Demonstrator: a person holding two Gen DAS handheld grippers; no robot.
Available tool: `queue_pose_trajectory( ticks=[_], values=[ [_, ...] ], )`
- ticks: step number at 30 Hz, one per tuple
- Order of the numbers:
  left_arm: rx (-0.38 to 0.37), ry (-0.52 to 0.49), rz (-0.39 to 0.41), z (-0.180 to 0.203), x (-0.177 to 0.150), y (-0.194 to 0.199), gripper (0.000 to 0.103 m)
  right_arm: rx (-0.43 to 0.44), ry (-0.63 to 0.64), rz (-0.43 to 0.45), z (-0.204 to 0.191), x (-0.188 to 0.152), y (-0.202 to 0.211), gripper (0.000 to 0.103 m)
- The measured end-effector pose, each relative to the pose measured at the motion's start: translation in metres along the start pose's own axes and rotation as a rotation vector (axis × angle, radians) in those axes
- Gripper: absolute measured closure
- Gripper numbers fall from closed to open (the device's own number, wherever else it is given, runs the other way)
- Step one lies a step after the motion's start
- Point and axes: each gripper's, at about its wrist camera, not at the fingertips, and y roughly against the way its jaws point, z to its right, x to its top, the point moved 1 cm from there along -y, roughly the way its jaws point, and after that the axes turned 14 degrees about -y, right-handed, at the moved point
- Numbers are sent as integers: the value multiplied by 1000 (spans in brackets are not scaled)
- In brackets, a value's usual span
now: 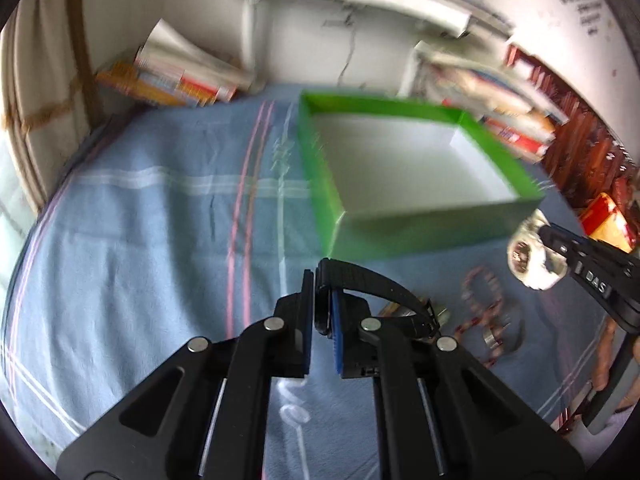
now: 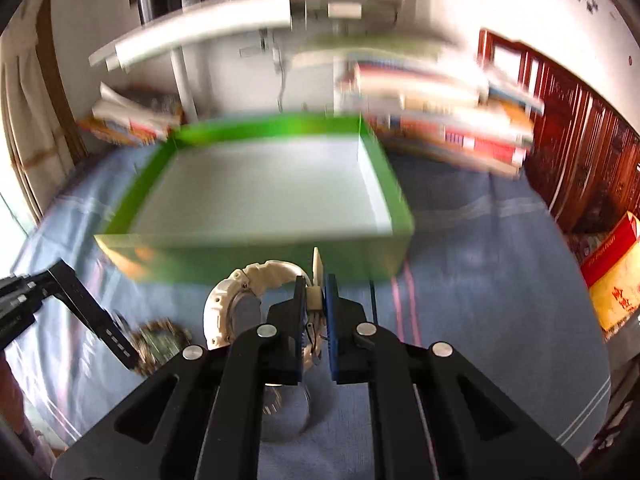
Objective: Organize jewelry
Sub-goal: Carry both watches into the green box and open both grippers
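left gripper (image 1: 318, 300) clamped on black watch (image 1: 360, 284) strap, lifted off blue cloth (image 1: 140, 240). green box (image 1: 316, 168) just ahead, empty. right gripper (image 2: 314, 300) clamped on white watch (image 2: 248, 280) strap, near box front wall. advice: clear wall first, lower inside, then release; keep watches apart.

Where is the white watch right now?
The white watch is pinched by its strap in the right gripper, just in front of the green box. In the left wrist view it hangs at the right edge, above the beaded bracelets on the blue cloth.
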Motion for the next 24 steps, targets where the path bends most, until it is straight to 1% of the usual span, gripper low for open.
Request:
queue_pose_trajectory(
  ticks=[2,4,6,8,10,13,15,16,17,18,19,20,21,22,23,24],
  values=[
    [-18,-15,64,4,20,11,95,24,-6,57,-5,17,9,93],
    [-24,-8,124,4,44,15,95,19,-2,105,-11,34,13,93],
    [-23,0,141,5,63,9,95,12,-3,120,-17,49,6,93],
    [17,52,88,2,85,-17,95,-1,-5,110,-22,62,-8,93],
    [12,88,56,-1,96,-46,95,-25,-5,93,-24,67,-25,93],
    [6,115,41,-3,99,-72,94,-58,0,35,-25,65,-58,93],
    [-1,118,20,-2,97,-83,92,-84,5,-9,-23,60,-76,87],
    [-6,118,13,-1,95,-85,82,-87,-2,-21,-20,58,-81,85],
    [-18,116,6,-2,93,-86,67,-88,-8,-25,-17,56,-81,79],
    [-19,116,12,-2,91,-84,61,-85,-17,-19,-14,56,-78,72],
    [-20,120,35,-4,89,-78,59,-82,-32,2,-10,58,-71,70],
    [-8,118,45,-5,87,-72,55,-84,-47,30,-5,59,-64,67],
    [15,113,58,-6,85,-62,54,-95,-70,70,3,61,-55,64],
    [28,113,71,-7,82,-55,51,-111,-91,101,10,64,-49,62],
    [41,114,87,-9,78,-46,47,-136,-123,132,20,67,-44,58],
    [51,117,88,-10,73,-40,45,-159,-158,147,31,70,-41,53]
  ],
)
